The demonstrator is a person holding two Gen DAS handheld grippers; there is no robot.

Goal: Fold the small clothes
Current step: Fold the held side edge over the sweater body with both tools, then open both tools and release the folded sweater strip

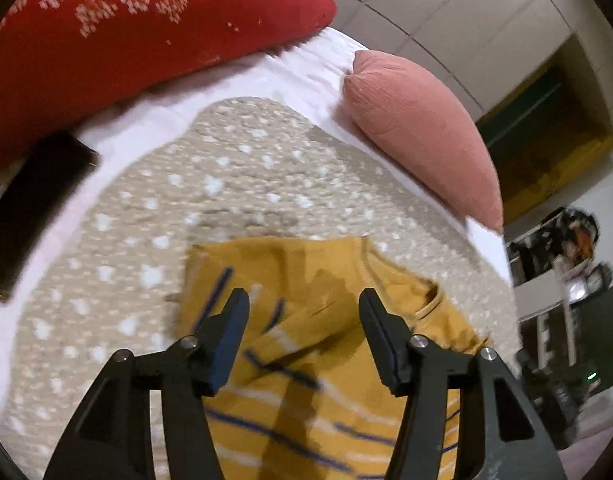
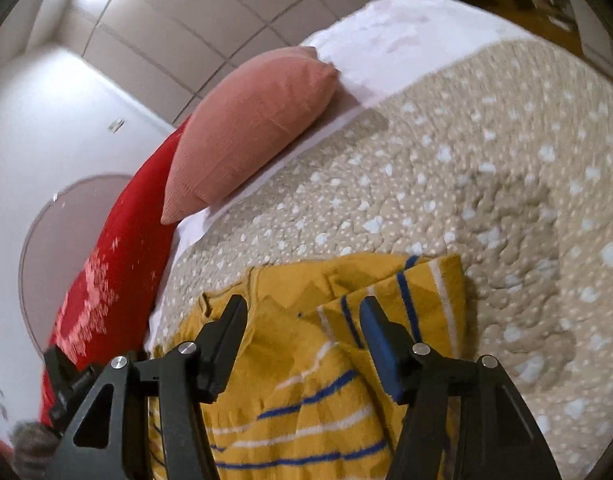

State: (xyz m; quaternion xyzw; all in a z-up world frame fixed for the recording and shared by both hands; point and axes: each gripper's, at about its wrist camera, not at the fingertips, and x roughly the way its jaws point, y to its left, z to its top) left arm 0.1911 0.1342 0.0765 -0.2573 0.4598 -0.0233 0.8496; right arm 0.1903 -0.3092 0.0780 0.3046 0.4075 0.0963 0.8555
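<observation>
A small mustard-yellow shirt [image 1: 318, 344] with blue and white stripes lies partly folded on a beige dotted quilt [image 1: 246, 184]. It also shows in the right wrist view [image 2: 306, 380], one striped flap turned over near its far right corner. My left gripper [image 1: 304, 304] is open and empty, hovering just above the shirt near its neck opening. My right gripper [image 2: 304, 312] is open and empty, above the shirt's folded part. The other gripper's black tip [image 2: 66, 380] shows at the lower left of the right wrist view.
A red embroidered pillow [image 1: 126, 40] and a pink cushion [image 1: 422, 128] lie at the head of the bed on a white sheet [image 1: 290, 72]. A black phone [image 1: 34, 208] lies left of the quilt. The quilt [image 2: 486, 180] is rumpled right of the shirt. The bed edge drops off at the right.
</observation>
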